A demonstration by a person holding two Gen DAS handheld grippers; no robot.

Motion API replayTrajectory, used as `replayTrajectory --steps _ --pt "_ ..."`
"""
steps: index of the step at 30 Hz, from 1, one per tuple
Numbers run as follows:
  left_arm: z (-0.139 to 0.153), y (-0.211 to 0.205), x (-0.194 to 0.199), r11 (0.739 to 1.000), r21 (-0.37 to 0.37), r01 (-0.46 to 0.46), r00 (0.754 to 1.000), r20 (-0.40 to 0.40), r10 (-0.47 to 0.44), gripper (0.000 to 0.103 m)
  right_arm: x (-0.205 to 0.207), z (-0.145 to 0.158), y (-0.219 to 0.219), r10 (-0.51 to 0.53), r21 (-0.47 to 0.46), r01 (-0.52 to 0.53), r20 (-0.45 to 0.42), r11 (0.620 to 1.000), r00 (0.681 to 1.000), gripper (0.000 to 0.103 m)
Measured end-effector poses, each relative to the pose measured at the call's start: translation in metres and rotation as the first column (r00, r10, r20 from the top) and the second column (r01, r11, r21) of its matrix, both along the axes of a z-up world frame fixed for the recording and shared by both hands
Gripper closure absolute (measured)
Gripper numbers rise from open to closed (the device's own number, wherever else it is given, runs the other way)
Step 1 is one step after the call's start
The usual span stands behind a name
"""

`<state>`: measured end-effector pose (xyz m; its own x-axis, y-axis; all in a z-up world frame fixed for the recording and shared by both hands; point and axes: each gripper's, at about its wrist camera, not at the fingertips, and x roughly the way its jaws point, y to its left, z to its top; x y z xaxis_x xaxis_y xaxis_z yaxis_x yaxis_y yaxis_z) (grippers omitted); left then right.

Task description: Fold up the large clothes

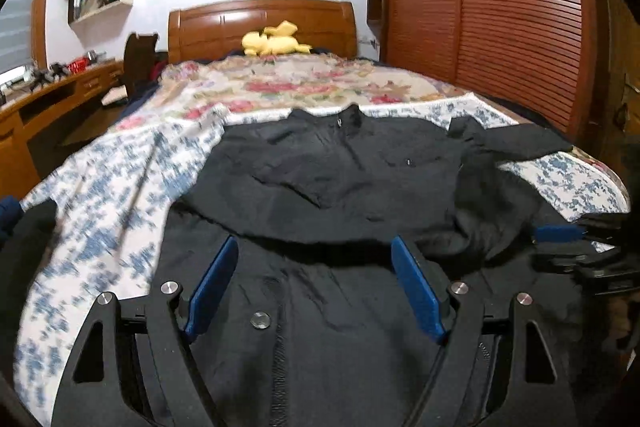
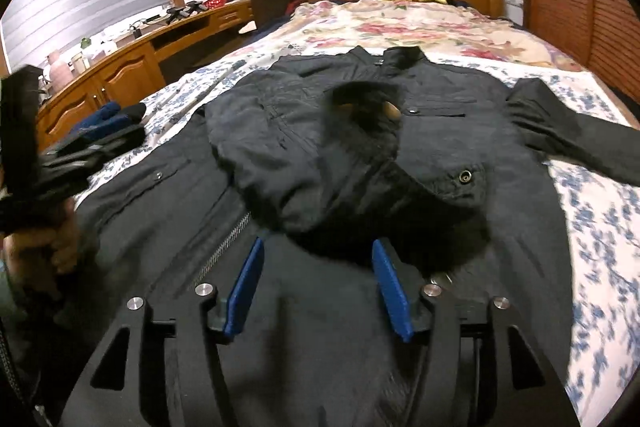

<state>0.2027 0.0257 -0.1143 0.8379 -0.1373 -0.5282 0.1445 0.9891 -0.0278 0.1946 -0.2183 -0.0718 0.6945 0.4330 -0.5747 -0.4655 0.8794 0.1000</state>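
A large black jacket [image 1: 352, 171] lies front up on the bed, collar toward the headboard. In the right wrist view the jacket [image 2: 360, 155] has its left sleeve [image 2: 320, 131] folded across the chest and its right sleeve [image 2: 568, 131] stretched out to the right. My left gripper [image 1: 314, 247] is open and empty, hovering over the jacket's lower part. My right gripper [image 2: 318, 251] is open and empty over the hem, just below the folded sleeve. The right gripper also shows at the right edge of the left wrist view [image 1: 560, 235], and the left gripper at the left of the right wrist view [image 2: 92, 143].
The bed has a blue-and-white floral sheet [image 1: 100, 227] and a flowered quilt [image 2: 400, 23] farther back. A yellow plush toy [image 1: 276, 43] lies by the wooden headboard [image 1: 260, 23]. A wooden desk [image 2: 120, 67] runs along the left; a slatted wardrobe [image 1: 500, 7] stands right.
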Motion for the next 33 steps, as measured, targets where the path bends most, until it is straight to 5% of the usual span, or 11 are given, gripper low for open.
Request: replayTrajectory --steps 8,16,22,33 --pt "0.0 -0.015 -0.006 0.999 -0.004 0.038 0.999 0.018 -0.038 0.023 -0.022 0.031 0.003 -0.026 -0.021 0.028 0.098 0.999 0.995 0.044" --pt "0.004 -0.024 -0.009 0.998 -0.021 0.065 0.997 0.032 -0.064 0.023 0.012 0.041 0.012 -0.047 -0.05 0.051 0.08 0.997 0.996 0.045" --pt "0.009 -0.025 -0.016 0.996 -0.039 0.076 0.995 0.062 -0.074 0.023 0.044 0.031 0.024 -0.034 -0.108 0.032 -0.013 0.994 0.999 0.098" --pt "0.017 -0.011 -0.024 0.997 -0.076 0.032 0.996 0.084 -0.026 0.023 -0.016 -0.002 0.01 0.029 -0.097 -0.031 -0.026 0.995 0.999 0.101"
